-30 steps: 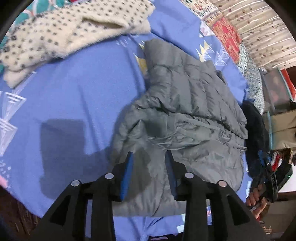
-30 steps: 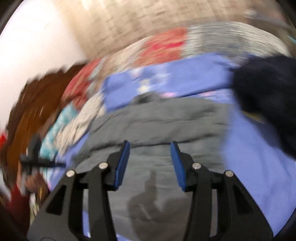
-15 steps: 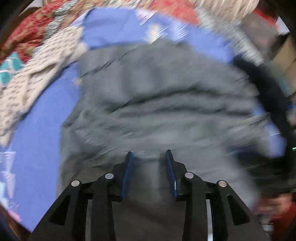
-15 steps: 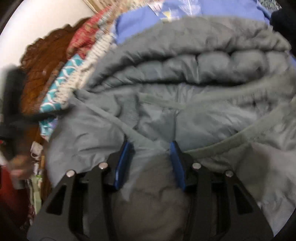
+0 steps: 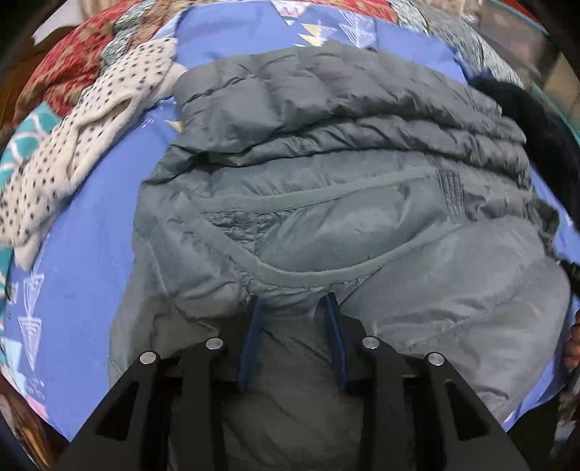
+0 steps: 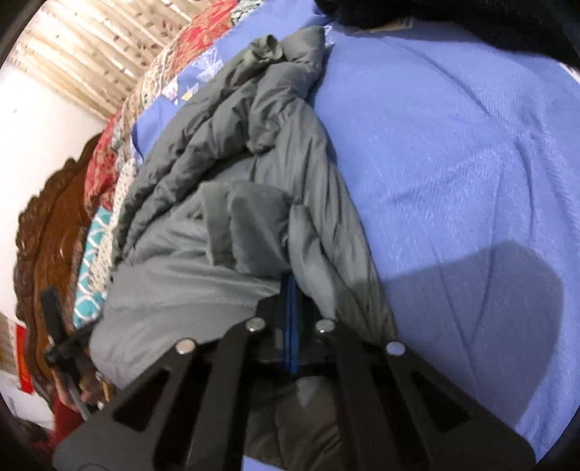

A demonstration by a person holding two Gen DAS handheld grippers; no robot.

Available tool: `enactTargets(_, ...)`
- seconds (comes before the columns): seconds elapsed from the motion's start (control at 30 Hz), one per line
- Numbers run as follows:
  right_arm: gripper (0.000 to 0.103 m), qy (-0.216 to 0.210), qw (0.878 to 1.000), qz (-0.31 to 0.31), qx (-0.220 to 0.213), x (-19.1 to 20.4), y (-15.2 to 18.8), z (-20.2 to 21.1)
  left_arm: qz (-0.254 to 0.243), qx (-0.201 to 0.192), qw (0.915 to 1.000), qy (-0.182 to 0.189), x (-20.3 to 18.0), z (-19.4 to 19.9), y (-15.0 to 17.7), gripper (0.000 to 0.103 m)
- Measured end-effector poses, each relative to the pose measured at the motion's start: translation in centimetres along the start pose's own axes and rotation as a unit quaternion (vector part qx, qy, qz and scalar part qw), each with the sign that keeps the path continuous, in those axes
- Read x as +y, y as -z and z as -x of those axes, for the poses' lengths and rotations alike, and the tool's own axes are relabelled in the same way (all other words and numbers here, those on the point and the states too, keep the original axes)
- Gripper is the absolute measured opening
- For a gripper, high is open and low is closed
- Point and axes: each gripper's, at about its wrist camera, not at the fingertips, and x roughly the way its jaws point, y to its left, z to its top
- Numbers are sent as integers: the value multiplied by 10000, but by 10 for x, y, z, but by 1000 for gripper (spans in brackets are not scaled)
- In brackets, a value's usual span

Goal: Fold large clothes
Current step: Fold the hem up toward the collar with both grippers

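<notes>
A grey quilted puffer jacket point(image 5: 326, 152) lies bunched on a blue bedsheet point(image 5: 79, 235). My left gripper point(image 5: 291, 302) is open, its blue pads pressed into the jacket's near edge just below a piped hem. In the right wrist view the same jacket point(image 6: 224, 203) shows from its right side. My right gripper point(image 6: 290, 280) is shut on the jacket's near right edge, with fabric folded over the fingertips. The blue sheet point(image 6: 453, 163) lies to the right of it.
A cream spotted fleece garment point(image 5: 83, 130) lies at the left on the sheet. A black garment point(image 5: 522, 108) lies at the right edge and also shows in the right wrist view point(image 6: 453, 18). A red patterned quilt point(image 5: 72, 54) lies behind. A carved wooden headboard point(image 6: 47, 246) stands at the left.
Both grippers came down onto the jacket's near edge. The right gripper swung to the jacket's right side and closed on the fabric. The left stayed open.
</notes>
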Motion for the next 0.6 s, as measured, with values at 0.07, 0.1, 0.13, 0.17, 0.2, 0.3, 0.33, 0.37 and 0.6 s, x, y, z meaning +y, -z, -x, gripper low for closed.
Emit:
enactTargets(0.07, 3, -84, 9996, 211, -145, 10, -17, 23, -4, 159, 9998, 149, 7, 10, -2, 57)
enactTargets(0.1, 6, -170, 9987, 363, -329, 17, -27, 38, 11, 147, 9996, 257, 12, 21, -3, 57)
enactTargets(0.13, 10, -218, 9959, 640, -597, 30, -41, 60, 35, 77, 9991, 404, 20, 36, -6, 57)
enactTargets(0.17, 19, -208, 9928, 894, -775, 45, -56, 74, 51, 7, 9982, 592, 27, 50, -8, 57)
enactTargets(0.2, 32, -170, 9901, 1083, -877, 60, -70, 79, 79, -113, 9960, 880, 35, 68, -13, 57)
enactTargets(0.3, 59, -89, 9800, 1716, -1000, 103, -132, 82, 187, -723, 9899, 1206, 53, 109, -49, 58)
enactTargets(0.33, 59, -33, 9788, 1841, -900, 121, -159, 68, 205, -879, 9885, 1215, 55, 115, -63, 60)
enactTargets(0.37, 59, 22, 9798, 1870, -711, 139, -188, 45, 202, -1051, 9877, 1139, 55, 120, -86, 61)
enactTargets(0.6, 62, 175, 9837, 1734, 451, 202, -299, -145, 109, -918, 9915, 912, -1, 13, -279, 70)
